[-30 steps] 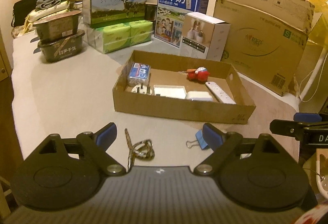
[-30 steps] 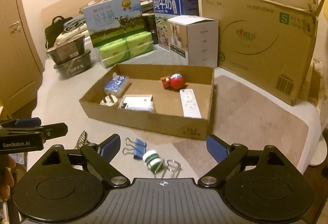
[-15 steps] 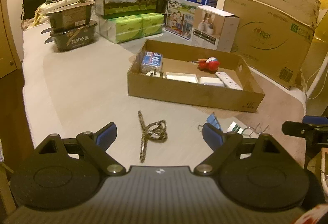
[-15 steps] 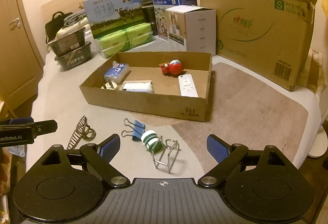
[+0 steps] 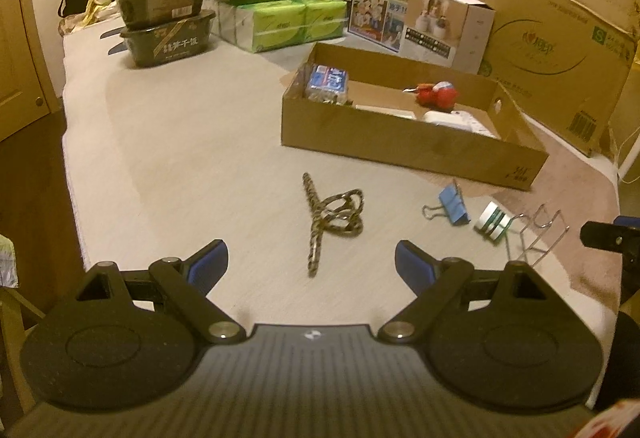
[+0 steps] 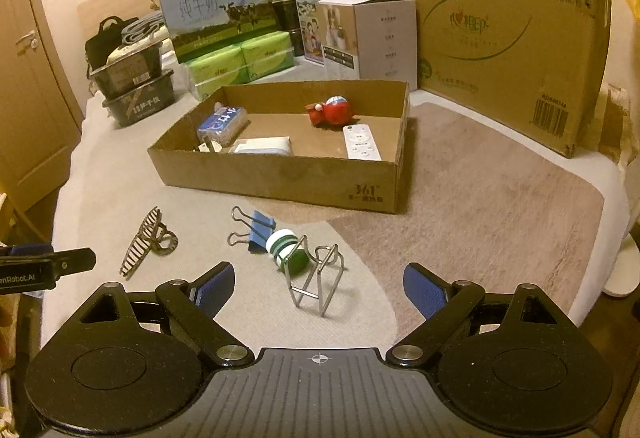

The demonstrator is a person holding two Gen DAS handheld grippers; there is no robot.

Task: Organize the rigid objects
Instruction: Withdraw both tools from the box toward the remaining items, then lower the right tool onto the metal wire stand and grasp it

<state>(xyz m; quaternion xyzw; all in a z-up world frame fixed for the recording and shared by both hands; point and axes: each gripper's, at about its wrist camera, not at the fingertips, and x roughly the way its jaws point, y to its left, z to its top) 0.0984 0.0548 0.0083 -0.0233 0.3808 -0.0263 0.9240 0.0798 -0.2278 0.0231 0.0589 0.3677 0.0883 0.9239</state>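
Observation:
A shallow cardboard box (image 6: 280, 177) (image 5: 400, 145) sits mid-table holding a red toy (image 6: 330, 111), a white remote (image 6: 361, 143), a blue packet (image 6: 222, 121) and white chargers (image 6: 264, 146). In front of it lie a striped hair claw (image 5: 332, 215) (image 6: 146, 240), a blue binder clip (image 5: 450, 203) (image 6: 256, 226), a green-and-white jar (image 6: 286, 250) (image 5: 494, 224) and a wire stand (image 6: 318, 278) (image 5: 538, 234). My left gripper (image 5: 312, 268) is open and empty, just short of the hair claw. My right gripper (image 6: 318, 284) is open and empty, near the wire stand.
Milk cartons (image 6: 218, 17), green tissue packs (image 6: 240, 63), a white box (image 6: 372, 35) and a large cardboard carton (image 6: 508, 41) line the back. Black food tubs (image 5: 168, 17) stand back left. A brown mat (image 6: 480, 205) covers the right side. The table's left edge drops off.
Both grippers have pulled back and lifted from the box, so the loose items in front of it now show in full. Both stay open and empty.

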